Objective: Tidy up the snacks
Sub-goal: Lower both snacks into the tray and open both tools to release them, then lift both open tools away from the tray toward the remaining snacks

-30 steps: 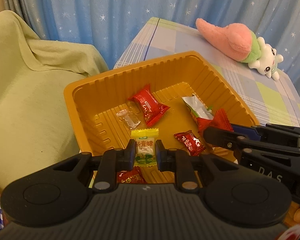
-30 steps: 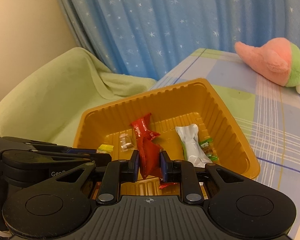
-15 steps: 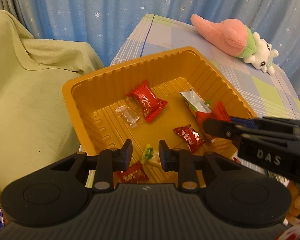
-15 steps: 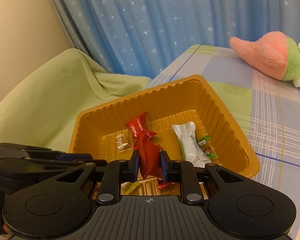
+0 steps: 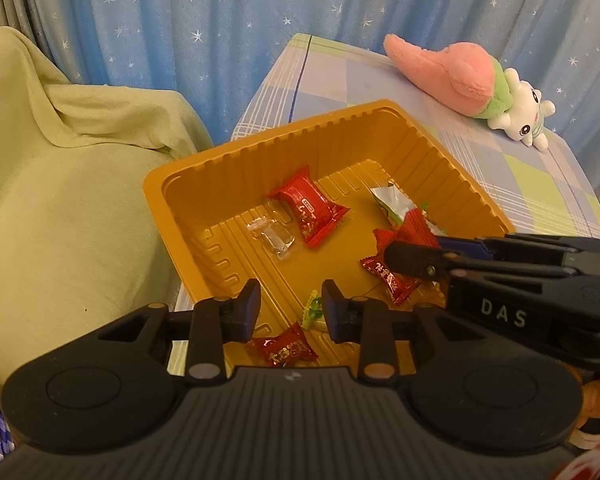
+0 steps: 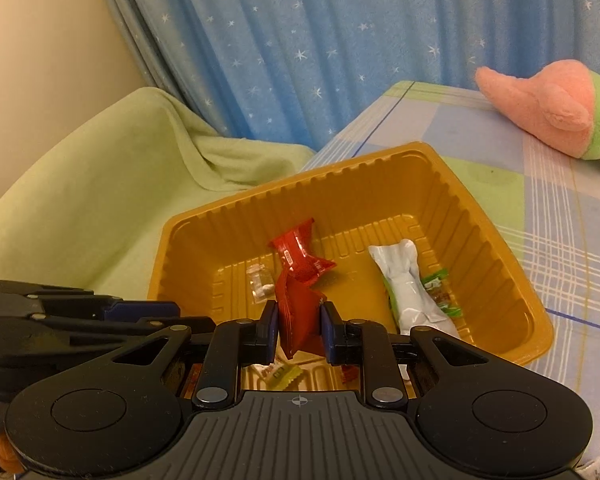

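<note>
An orange plastic tray (image 5: 188,240) holds several wrapped snacks: a red packet (image 5: 308,210), a clear-wrapped candy (image 5: 274,236), small red candies (image 5: 388,276) and a white-green packet (image 6: 408,284). My left gripper (image 5: 291,306) is open and empty above the tray's near edge. The yellow-green candy (image 5: 313,312) lies in the tray just below it. My right gripper (image 6: 299,330) is shut on a red snack packet (image 6: 298,312) and holds it over the tray; it shows in the left wrist view (image 5: 416,258).
The tray sits at the corner of a checked tablecloth (image 5: 540,176). A pink and green plush toy (image 5: 460,76) lies at the far side. A green-covered chair (image 5: 60,184) stands left of the table. A blue starry curtain (image 5: 220,20) hangs behind.
My left gripper opened and let go of the yellow-green candy, which dropped into the tray. The left gripper then pulled back slightly. My right gripper kept its hold on the red packet.
</note>
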